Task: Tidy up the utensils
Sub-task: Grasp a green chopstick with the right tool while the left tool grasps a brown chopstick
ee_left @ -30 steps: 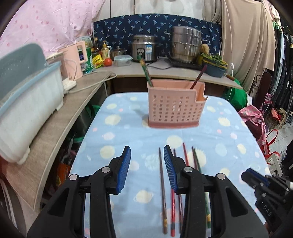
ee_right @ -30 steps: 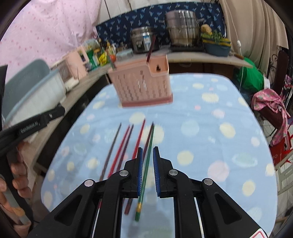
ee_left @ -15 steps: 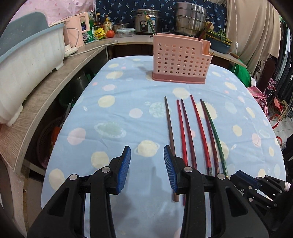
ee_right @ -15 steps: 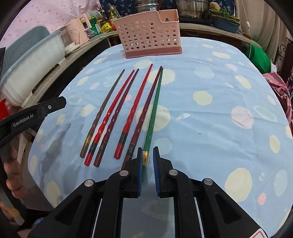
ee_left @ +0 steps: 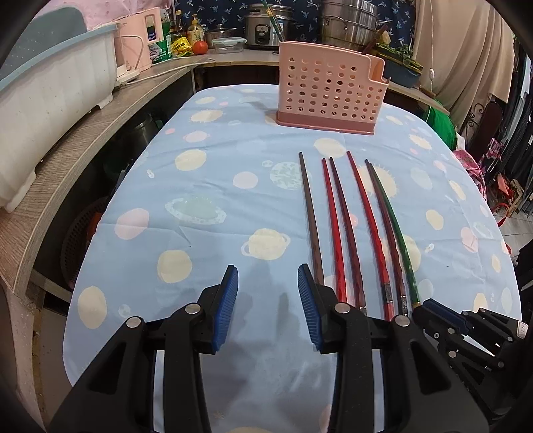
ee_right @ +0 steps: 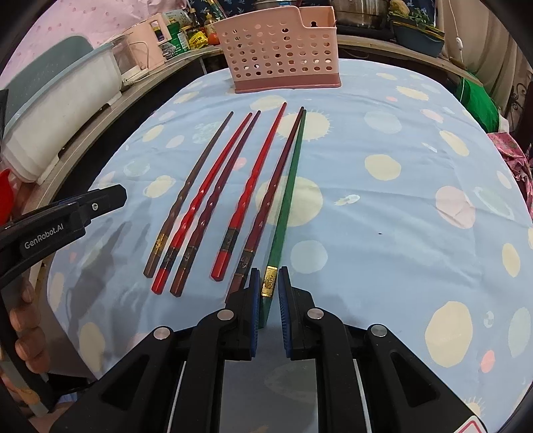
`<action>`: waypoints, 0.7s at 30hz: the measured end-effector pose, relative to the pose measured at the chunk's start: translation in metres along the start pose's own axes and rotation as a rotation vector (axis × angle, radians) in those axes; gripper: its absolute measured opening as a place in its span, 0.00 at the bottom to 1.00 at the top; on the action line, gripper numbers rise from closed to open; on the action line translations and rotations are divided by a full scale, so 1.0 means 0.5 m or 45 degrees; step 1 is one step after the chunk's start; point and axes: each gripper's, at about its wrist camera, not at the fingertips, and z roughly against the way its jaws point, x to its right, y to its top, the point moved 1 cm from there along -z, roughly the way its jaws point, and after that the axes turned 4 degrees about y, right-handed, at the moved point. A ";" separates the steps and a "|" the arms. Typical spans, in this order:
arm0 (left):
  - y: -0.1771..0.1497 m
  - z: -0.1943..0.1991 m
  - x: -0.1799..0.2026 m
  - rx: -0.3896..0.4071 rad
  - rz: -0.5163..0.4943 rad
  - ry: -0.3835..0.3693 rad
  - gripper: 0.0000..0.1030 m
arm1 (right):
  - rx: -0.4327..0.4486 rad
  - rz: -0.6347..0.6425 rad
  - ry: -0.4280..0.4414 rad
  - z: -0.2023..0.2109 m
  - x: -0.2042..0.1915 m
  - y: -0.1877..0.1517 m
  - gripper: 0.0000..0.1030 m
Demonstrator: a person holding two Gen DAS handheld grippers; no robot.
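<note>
Several chopsticks lie side by side on the blue spotted tablecloth [ee_left: 200, 186], tips toward a pink perforated utensil holder [ee_left: 329, 90] [ee_right: 283, 43] at the far end. The green chopstick [ee_right: 288, 186] [ee_left: 394, 223] is rightmost. My right gripper [ee_right: 269, 271] is low over its gold-banded near end, jaws narrowly open on either side with a thin gap showing. My left gripper [ee_left: 267, 271] stands open over bare cloth, nothing between its fingers. The brown chopstick [ee_left: 309, 213] runs just under its right finger. A green chopstick [ee_left: 274, 20] and a dark one [ee_left: 373, 43] stand in the holder.
A wooden counter [ee_left: 83, 143] curves along the left with a white tub [ee_left: 50, 100] on it. Pots and bottles crowd the back counter [ee_left: 266, 56]. The left gripper [ee_right: 113, 196] and a person's hand [ee_right: 26, 333] show at the right wrist view's left edge.
Both grippers have come down toward the table and tipped further downward. The right one now has the green chopstick's end between its jaws. Neither jaw gap has changed.
</note>
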 end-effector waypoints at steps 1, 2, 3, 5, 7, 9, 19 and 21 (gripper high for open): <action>-0.001 -0.001 0.000 -0.004 0.001 -0.004 0.35 | 0.007 0.002 -0.002 0.000 0.000 -0.001 0.12; -0.003 -0.002 0.000 -0.007 0.002 -0.005 0.35 | 0.007 0.003 -0.003 0.000 -0.001 -0.001 0.12; -0.005 -0.002 -0.001 -0.008 0.003 -0.006 0.35 | 0.008 0.000 -0.004 0.000 0.000 -0.001 0.11; -0.006 -0.004 0.000 -0.013 0.003 -0.010 0.35 | 0.012 -0.010 0.002 0.000 0.002 -0.003 0.10; -0.008 -0.005 0.000 -0.020 0.005 -0.017 0.35 | 0.019 -0.022 -0.002 0.001 0.006 -0.004 0.09; -0.012 -0.005 0.002 -0.028 0.004 -0.029 0.36 | 0.030 -0.036 -0.015 0.003 0.012 -0.004 0.08; -0.039 -0.020 0.031 -0.086 -0.024 -0.088 0.46 | 0.050 -0.086 -0.040 0.011 0.036 -0.008 0.07; -0.043 -0.025 0.034 -0.097 -0.027 -0.090 0.46 | 0.051 -0.088 -0.039 0.011 0.037 -0.008 0.07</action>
